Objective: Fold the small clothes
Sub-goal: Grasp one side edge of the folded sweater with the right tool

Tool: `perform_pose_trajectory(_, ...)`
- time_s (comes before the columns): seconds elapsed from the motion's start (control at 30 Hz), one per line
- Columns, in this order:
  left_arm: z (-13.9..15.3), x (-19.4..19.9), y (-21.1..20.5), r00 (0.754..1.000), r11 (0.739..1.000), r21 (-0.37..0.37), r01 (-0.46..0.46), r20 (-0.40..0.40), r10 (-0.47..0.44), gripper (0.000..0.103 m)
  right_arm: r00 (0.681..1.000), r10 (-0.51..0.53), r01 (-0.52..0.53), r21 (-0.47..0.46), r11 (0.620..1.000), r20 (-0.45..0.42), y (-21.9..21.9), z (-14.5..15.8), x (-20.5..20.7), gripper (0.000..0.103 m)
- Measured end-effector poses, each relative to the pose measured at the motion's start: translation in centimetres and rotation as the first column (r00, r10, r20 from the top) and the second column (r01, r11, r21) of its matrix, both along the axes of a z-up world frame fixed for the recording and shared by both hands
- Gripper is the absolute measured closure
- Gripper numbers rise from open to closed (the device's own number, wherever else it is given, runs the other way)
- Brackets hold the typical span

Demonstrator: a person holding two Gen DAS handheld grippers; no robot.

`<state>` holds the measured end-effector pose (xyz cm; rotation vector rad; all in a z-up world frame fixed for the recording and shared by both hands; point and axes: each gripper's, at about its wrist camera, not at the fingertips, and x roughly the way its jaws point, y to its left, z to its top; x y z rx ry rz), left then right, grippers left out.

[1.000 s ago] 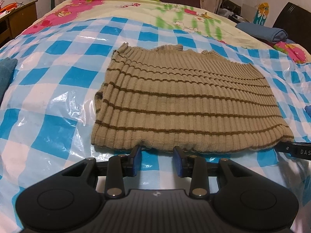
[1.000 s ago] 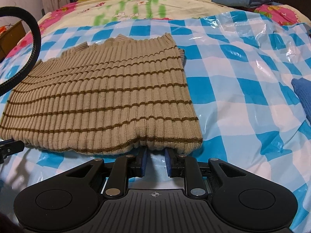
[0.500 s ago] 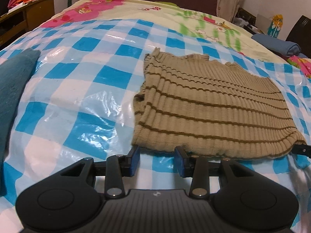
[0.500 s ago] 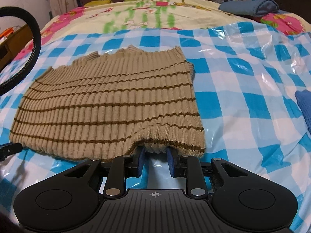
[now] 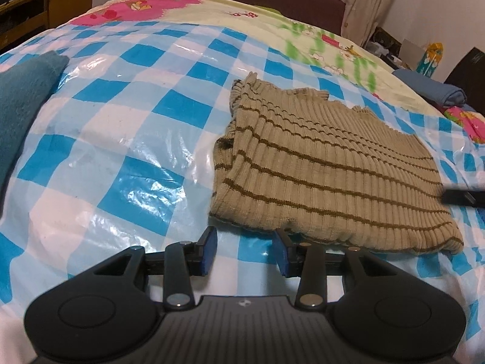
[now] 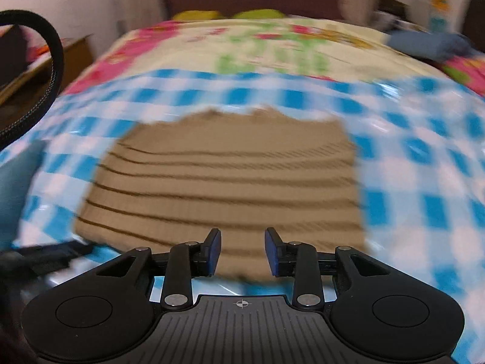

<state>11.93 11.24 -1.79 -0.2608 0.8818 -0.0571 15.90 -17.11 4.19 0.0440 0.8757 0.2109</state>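
A folded tan ribbed sweater (image 5: 327, 176) with thin brown stripes lies flat on the blue-and-white checked plastic sheet (image 5: 121, 139) on the bed. My left gripper (image 5: 244, 244) is open and empty, just in front of the sweater's near left corner. In the right wrist view the sweater (image 6: 230, 182) is blurred by motion. My right gripper (image 6: 242, 247) is open and empty, above the sweater's near edge. The left gripper's finger (image 6: 57, 250) shows at the sweater's left corner. The right gripper's finger (image 5: 463, 197) shows at the far right edge.
A teal cloth (image 5: 21, 103) lies at the left on the sheet. A folded blue garment (image 5: 430, 88) sits at the back right on the floral bedspread (image 5: 272, 30). A wooden side table (image 5: 48, 6) stands at the far left. A black cable (image 6: 45, 69) loops at the left.
My right gripper has let go of the sweater's near edge, opened, and pulled back and up. My left gripper has shifted left, so the sweater now sits to its right.
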Motion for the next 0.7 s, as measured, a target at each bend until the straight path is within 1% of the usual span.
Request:
perform_pose_trajectory(0.07,0.0,-0.1,0.4,1.000,1.000,-0.024,-0.012,0.008,0.012,0.056,0.996,0.084,-0.083,0.033,0.996,-0.017,3.4,0.0,2.1,0.065)
perform_pose_trajectory(0.13,-0.1,-0.1,0.7,1.000,0.999,-0.047,-0.020,0.015,0.021,0.053,0.985,0.168,-0.167,0.046,0.985,-0.035,7.3,-0.1,4.3,0.055)
perform_pose_trajectory(0.23,-0.2,0.0,0.9,0.999,0.997,-0.078,-0.026,0.036,0.029,0.053,0.969,0.240,-0.236,0.057,0.970,-0.064,12.2,-0.7,7.6,0.053)
perform_pose_trajectory(0.37,-0.6,0.6,0.9,0.999,0.994,-0.104,-0.017,0.041,0.021,0.052,0.956,0.265,-0.261,0.051,0.964,-0.125,17.1,-1.8,11.7,0.053)
perform_pose_trajectory(0.43,-0.8,0.8,0.8,0.999,0.994,-0.110,-0.011,0.045,0.016,0.050,0.946,0.282,-0.279,0.039,0.959,-0.160,18.5,-2.6,13.0,0.053)
perform_pose_trajectory(0.5,-0.9,0.8,0.8,0.998,0.993,-0.117,-0.008,0.055,0.014,0.050,0.944,0.271,-0.278,-0.015,0.960,-0.189,19.9,-3.7,14.0,0.053)
perform_pose_trajectory(0.6,-0.9,0.9,0.7,0.997,0.992,-0.128,0.002,0.072,0.007,0.049,0.940,0.270,-0.296,-0.102,0.950,-0.211,21.4,-5.3,14.4,0.049)
perform_pose_trajectory(0.63,-0.8,1.0,0.6,0.997,0.992,-0.125,0.010,0.079,0.000,0.049,0.940,0.269,-0.297,-0.115,0.948,-0.209,21.6,-5.7,14.4,0.047)
perform_pose_trajectory(0.7,-0.7,1.1,0.4,0.996,0.992,-0.122,0.026,0.086,-0.015,0.049,0.941,0.267,-0.297,-0.126,0.947,-0.207,21.8,-6.0,14.3,0.047)
